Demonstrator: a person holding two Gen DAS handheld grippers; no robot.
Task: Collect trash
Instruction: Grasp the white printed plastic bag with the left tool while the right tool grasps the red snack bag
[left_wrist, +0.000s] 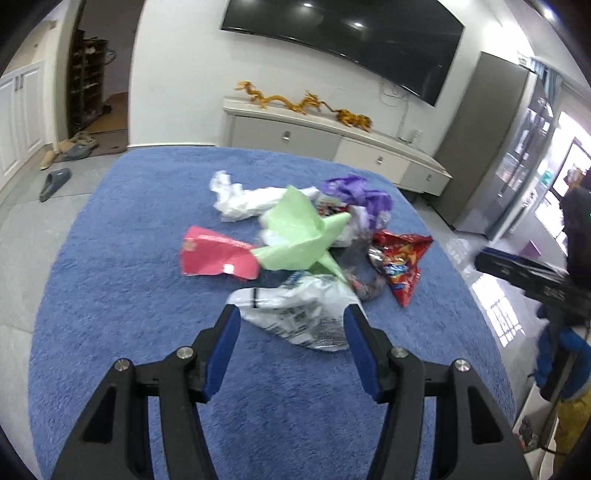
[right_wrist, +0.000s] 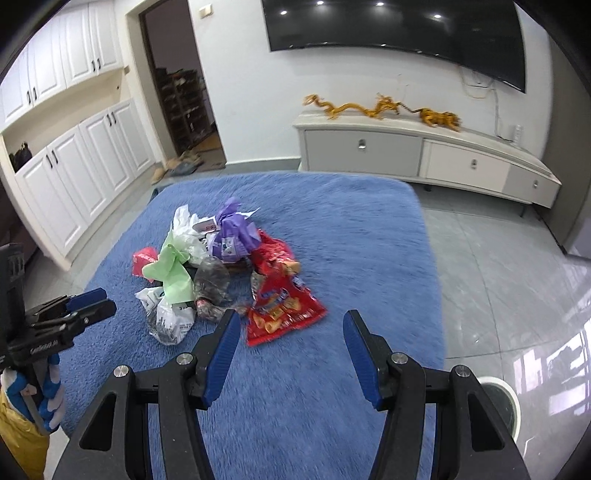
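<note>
Heap of crumpled litter on a shaggy blue rug (left_wrist: 110, 295). Nearest the left gripper (left_wrist: 291, 314), a crinkled white plastic bag with black print (left_wrist: 303, 314), lying between and just beyond the spread blue-padded fingers (left_wrist: 225, 343); no contact visible, nothing gripped. Behind that, a pale green sheet of folded paper (left_wrist: 295, 236), touching a flat pink-red packet (left_wrist: 214, 256) on its left. Farther back, a bunched white plastic bag (left_wrist: 240, 199) and a crumpled purple bag (left_wrist: 354, 192). To the right, a glossy red snack wrapper (left_wrist: 402, 262) beside a dark clear plastic wad (left_wrist: 360, 277).

Right gripper (right_wrist: 291, 325) likewise spread wide and empty, hovering over the rug with the same red snack wrapper (right_wrist: 279, 299) just ahead of its left finger. Left gripper (right_wrist: 92, 306) seen at that view's left edge, beside the printed white bag (right_wrist: 166, 317). Against the far wall, a long white low cabinet (right_wrist: 424, 155) with golden dragon ornaments (right_wrist: 384, 109).
</note>
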